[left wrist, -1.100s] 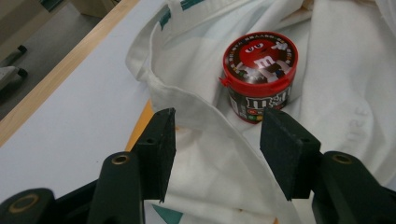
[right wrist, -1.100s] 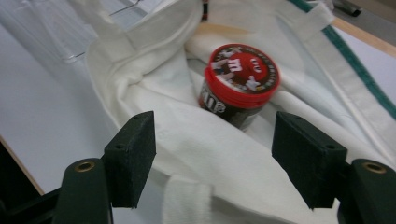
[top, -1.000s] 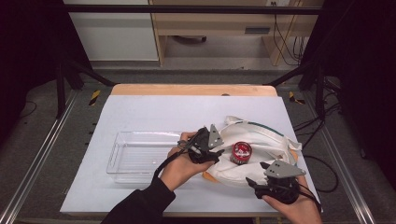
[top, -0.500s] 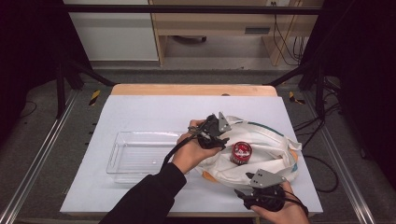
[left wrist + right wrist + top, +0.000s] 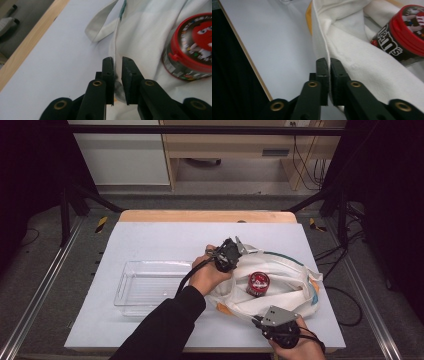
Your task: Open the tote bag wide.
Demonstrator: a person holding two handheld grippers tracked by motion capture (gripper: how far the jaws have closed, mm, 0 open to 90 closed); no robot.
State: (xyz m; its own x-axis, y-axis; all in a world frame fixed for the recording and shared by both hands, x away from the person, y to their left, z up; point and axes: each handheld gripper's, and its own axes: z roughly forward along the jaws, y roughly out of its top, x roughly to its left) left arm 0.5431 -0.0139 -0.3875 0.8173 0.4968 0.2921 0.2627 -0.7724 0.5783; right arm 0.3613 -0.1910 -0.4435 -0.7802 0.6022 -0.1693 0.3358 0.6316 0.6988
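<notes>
- On the bench (image 5: 150, 240), my left tongs (image 5: 117, 62) have just closed, pinching the tote bag's (image 5: 285, 292) hem.
- My right tongs (image 5: 329, 62) have just clamped its near edge.
- Candy tin (image 5: 258, 283) sits inside.

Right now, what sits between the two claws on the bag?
The red-lidded candy tub sits in the white cloth bag, between the left claw on the far rim and the right claw on the near rim, in the high view.

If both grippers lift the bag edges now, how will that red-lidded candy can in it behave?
Likely to shift: the candy can sits loose on soft cloth, apart from both grippers. The white cloth bag looks floppy and folds in creases, so it would probably sag around it. Being round, the can may roll or tip toward the lowest fold.
</notes>
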